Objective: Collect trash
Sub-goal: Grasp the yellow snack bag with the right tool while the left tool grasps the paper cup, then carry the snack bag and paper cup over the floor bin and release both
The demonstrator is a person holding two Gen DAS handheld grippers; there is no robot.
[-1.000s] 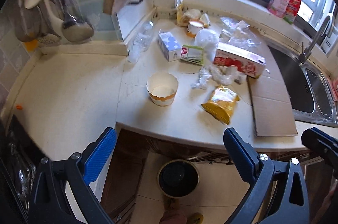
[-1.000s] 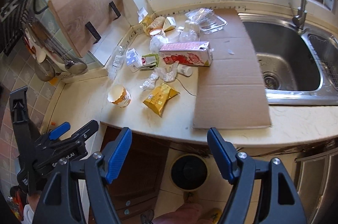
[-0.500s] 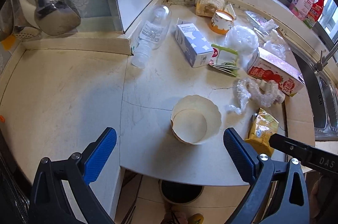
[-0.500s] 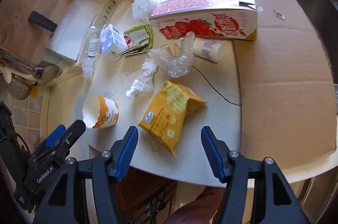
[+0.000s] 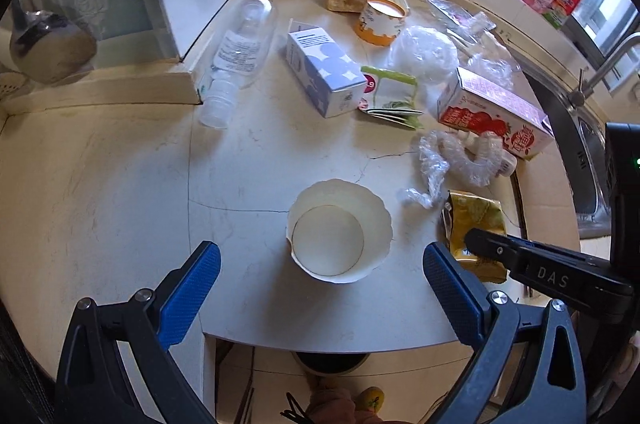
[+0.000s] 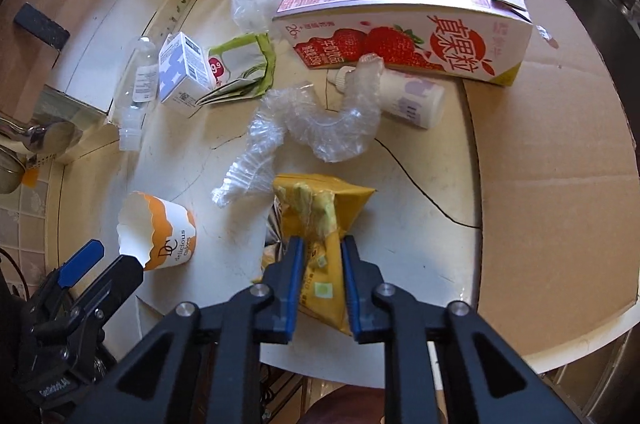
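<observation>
Closing now, right hand-held gripper [image 6: 320, 256], jaws nipping in on the yellow snack bag [image 6: 316, 220] at the near edge of the surface [image 5: 120, 183]. Light, crinkly, probably slippery foil; best pinched across a flattened fold, not the puffy middle. Spread wide, left hand-held gripper [image 5: 320, 288], poised over the paper cup [image 5: 340, 232] just beside the bag: thin-walled, easily crushed, better taken by the rim.

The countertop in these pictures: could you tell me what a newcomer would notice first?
The right tool is closing on a crumpled yellow snack bag at the counter's front edge. Behind the bag lies a strawberry milk carton on its side. The left tool stands open around a white paper cup.
</observation>
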